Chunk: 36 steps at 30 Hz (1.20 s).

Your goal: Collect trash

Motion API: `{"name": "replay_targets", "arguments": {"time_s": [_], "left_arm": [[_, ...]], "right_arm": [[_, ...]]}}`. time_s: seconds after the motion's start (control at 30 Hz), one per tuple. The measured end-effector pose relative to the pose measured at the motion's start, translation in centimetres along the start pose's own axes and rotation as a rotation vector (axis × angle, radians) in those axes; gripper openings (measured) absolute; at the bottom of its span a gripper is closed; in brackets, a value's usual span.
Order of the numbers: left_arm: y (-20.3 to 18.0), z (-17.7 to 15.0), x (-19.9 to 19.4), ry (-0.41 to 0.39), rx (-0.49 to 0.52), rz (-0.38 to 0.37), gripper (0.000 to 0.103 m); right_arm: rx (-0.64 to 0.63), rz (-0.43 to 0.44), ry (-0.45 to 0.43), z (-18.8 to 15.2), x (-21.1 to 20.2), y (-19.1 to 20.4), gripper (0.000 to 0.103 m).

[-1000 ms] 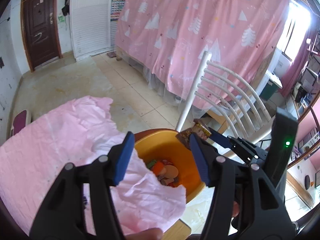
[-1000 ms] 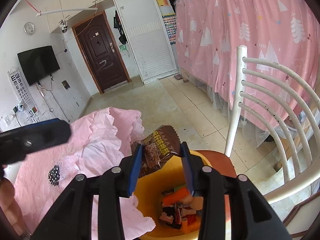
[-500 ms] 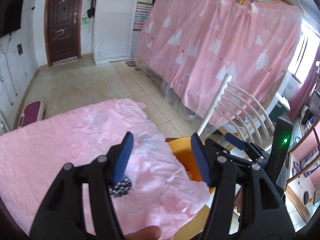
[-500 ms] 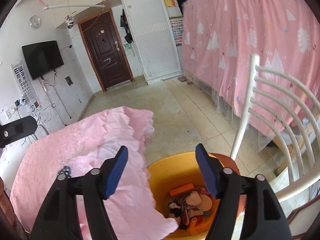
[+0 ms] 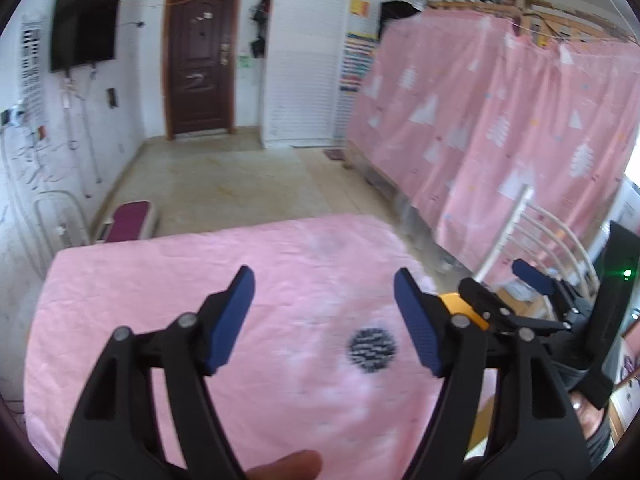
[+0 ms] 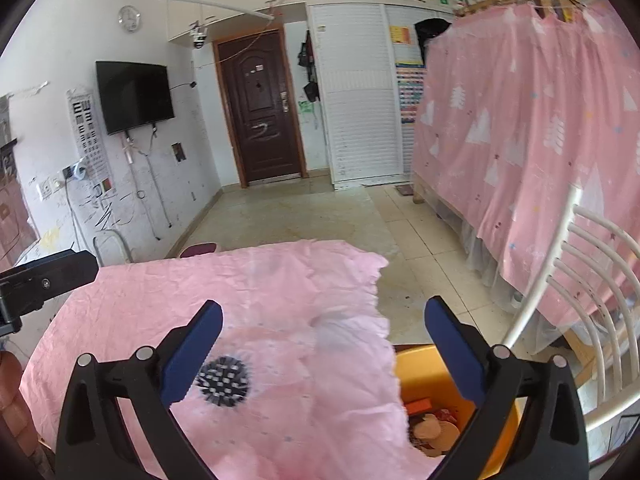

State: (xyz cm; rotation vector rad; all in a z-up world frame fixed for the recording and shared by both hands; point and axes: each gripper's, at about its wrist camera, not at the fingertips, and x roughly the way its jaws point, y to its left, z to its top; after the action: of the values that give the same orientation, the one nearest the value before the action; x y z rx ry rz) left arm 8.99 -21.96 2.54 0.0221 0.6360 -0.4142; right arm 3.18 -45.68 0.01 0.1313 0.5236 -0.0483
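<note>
— Trash: the brown wrapper the right gripper (image 6: pixel 322 346) pinched a second ago is gone; its jaws now gape over the orange bin (image 6: pixel 430 372), where the scraps (image 6: pixel 434 428) lie.

— And the left gripper (image 5: pixel 324 312)?

— Released too, above the pink tablecloth (image 5: pixel 180 280). The cloth edge overhangs the bin; the white chair (image 6: pixel 592 292) crowds the right.

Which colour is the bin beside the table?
The bin is orange-yellow; the right wrist view shows it best, with trash inside.
</note>
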Motion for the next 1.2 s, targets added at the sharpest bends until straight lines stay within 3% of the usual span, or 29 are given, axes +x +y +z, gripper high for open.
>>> {"name": "replay_targets", "arguments": {"time_s": [0.27,0.73,1.2], "left_arm": [[6.2,-1.3,-2.2,-0.061,-0.067,0.123,0.081],[12.9,-3.2,-5.0,-0.090,-0.134,0.237,0.082],[14.8,-3.8,-5.8,-0.085,-0.167,0.258,0.082]], "right_arm": [[-0.077,0.049,0.006,0.9,1.2,6.0,0.091],[-0.161,0.140,0.040,0.7,3.4,14.8,0.091],[-0.187,0.154,0.042,0.4,3.4,16.1,0.091]]}}
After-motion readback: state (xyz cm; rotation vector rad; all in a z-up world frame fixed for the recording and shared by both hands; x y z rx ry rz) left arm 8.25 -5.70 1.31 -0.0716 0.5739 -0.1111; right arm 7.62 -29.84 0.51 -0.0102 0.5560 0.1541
